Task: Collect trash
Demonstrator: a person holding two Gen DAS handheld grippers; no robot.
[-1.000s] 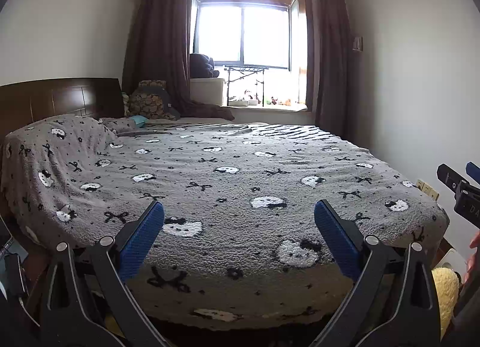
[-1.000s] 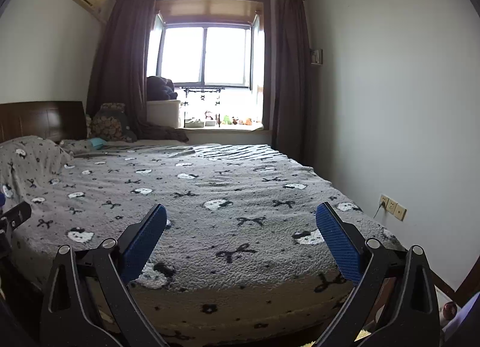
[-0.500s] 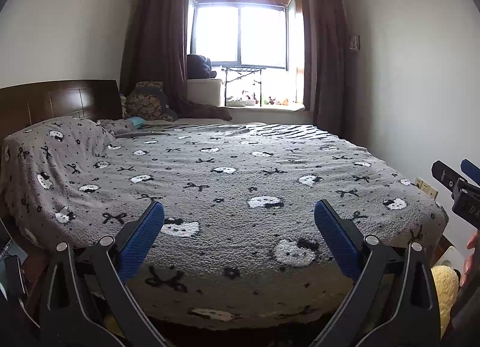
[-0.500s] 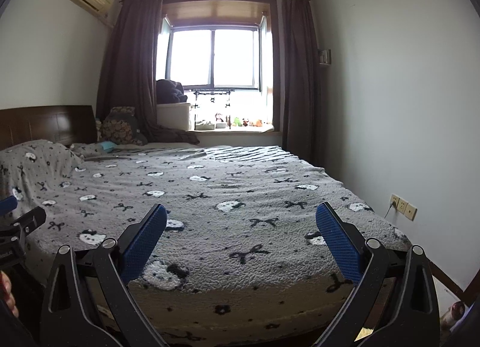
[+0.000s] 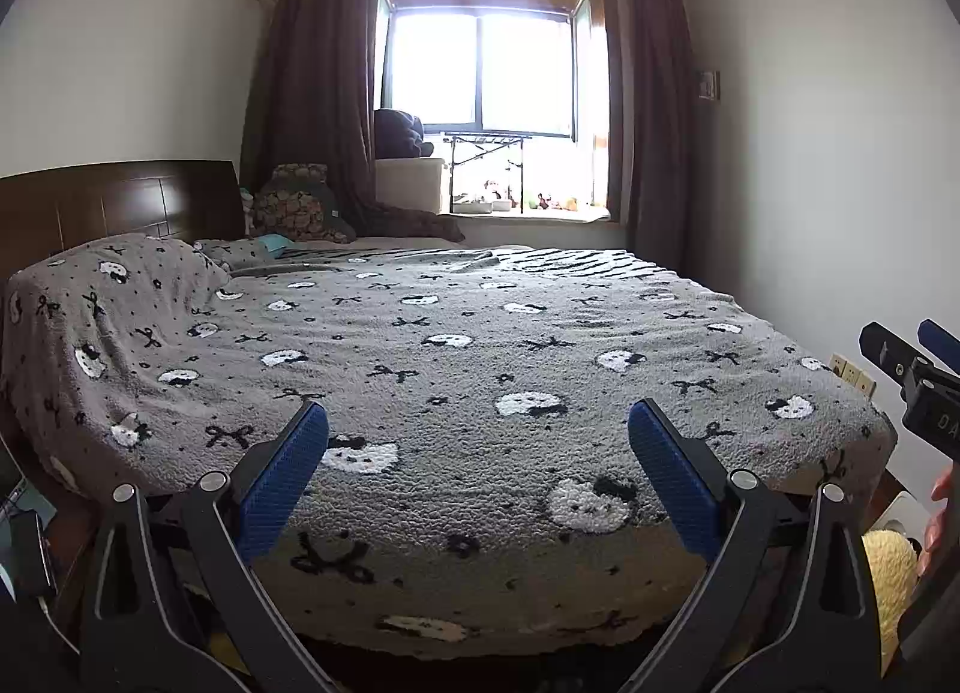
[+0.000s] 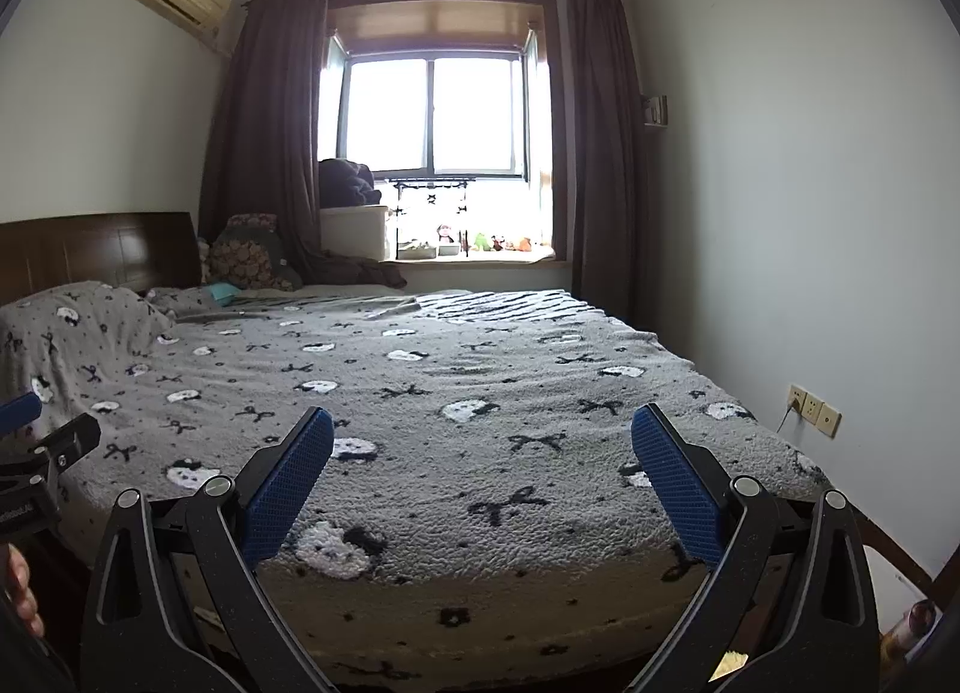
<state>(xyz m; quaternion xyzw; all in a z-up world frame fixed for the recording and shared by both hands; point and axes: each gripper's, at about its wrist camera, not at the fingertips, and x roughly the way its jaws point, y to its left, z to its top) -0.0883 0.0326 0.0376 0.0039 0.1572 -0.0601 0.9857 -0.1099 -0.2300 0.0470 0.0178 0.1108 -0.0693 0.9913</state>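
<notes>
No trash shows clearly in either view. My left gripper (image 5: 477, 441) is open and empty, held at the foot of a bed (image 5: 468, 345) with a grey fleece cover of white cat faces and black bows. My right gripper (image 6: 480, 447) is open and empty too, beside the left one and facing the same bed (image 6: 456, 393). The right gripper's tip (image 5: 912, 357) shows at the right edge of the left wrist view. The left gripper's tip (image 6: 42, 441) shows at the left edge of the right wrist view.
A dark wooden headboard (image 5: 114, 201) stands at the left. Cushions (image 5: 294, 207) and a small teal item (image 5: 273, 242) lie at the bed's far side. A window sill (image 6: 480, 249) holds small figures. Wall sockets (image 6: 813, 405) and a yellow plush thing (image 5: 888, 567) are at the right.
Both grippers have tilted slightly upward, so the bed sits lower in both views and more wall and ceiling shows. Both stay open and empty.
</notes>
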